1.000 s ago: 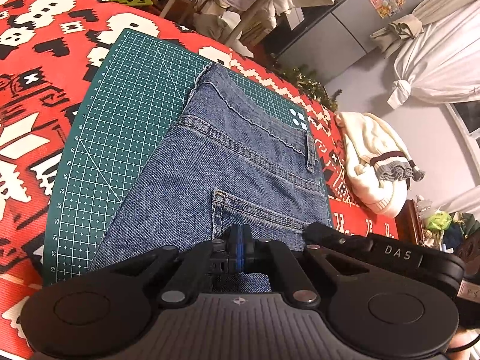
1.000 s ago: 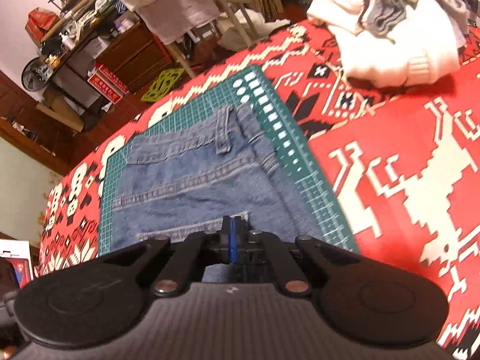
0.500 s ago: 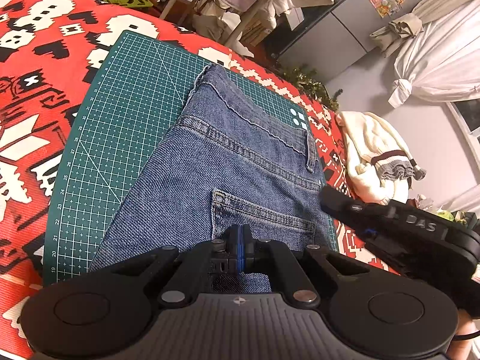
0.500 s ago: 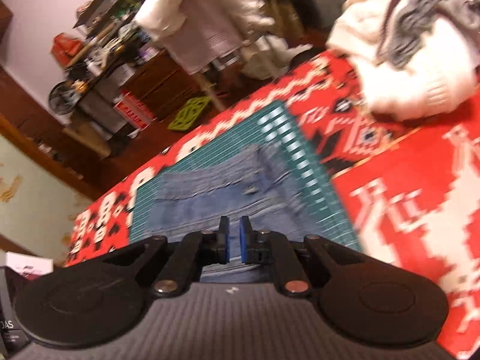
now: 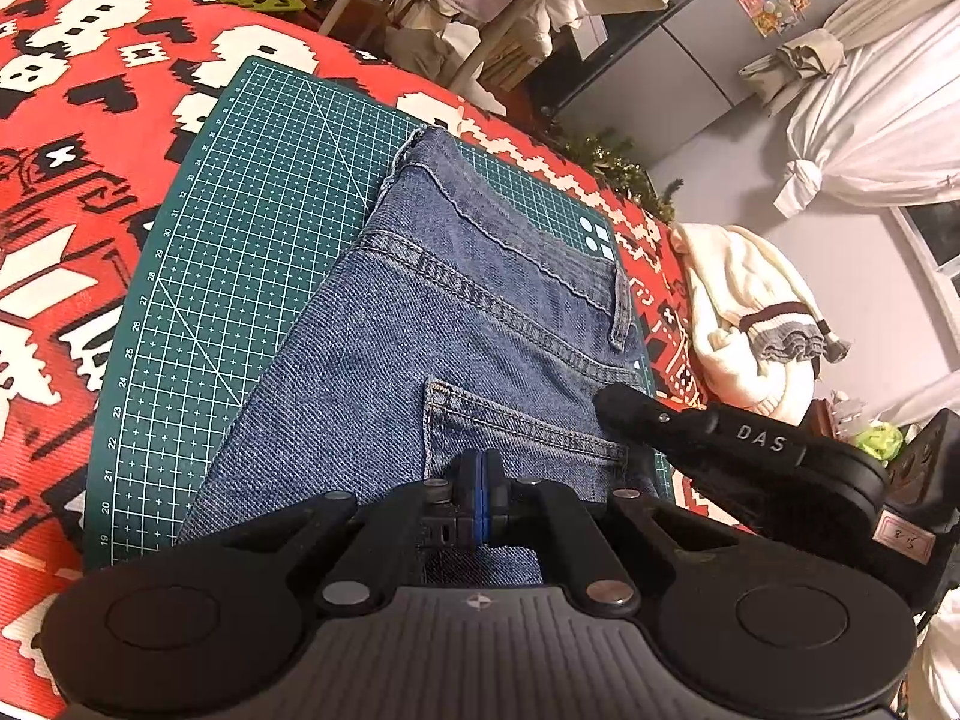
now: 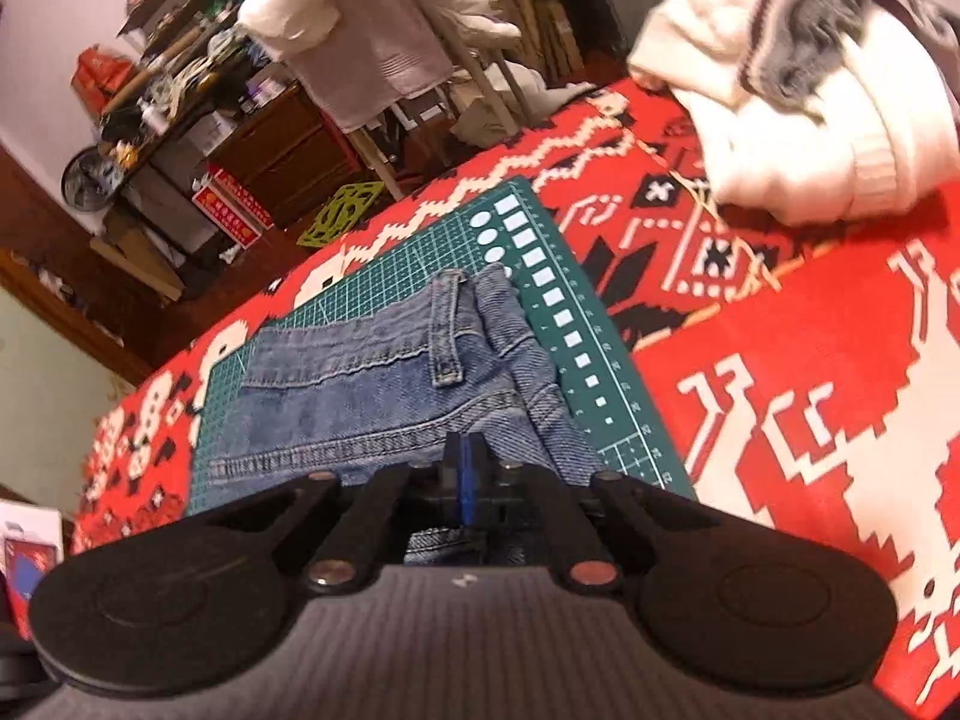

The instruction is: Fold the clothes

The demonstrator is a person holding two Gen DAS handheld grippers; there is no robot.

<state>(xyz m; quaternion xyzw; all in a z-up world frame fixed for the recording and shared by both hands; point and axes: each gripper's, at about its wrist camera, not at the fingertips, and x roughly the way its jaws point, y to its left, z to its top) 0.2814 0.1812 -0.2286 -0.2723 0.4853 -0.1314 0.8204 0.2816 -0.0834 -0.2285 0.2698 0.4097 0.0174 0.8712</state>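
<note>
Pinching the jeans [image 5: 456,324] with both the left gripper [image 5: 479,480] and right gripper [image 6: 463,468] clamped narrow, you risk dragging the fold crooked.

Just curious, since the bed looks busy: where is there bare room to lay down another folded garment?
Free: the green mat left of the jeans, and red blanket between mat and cream sweater. Crowded: the jeans, where both grippers sit.
</note>
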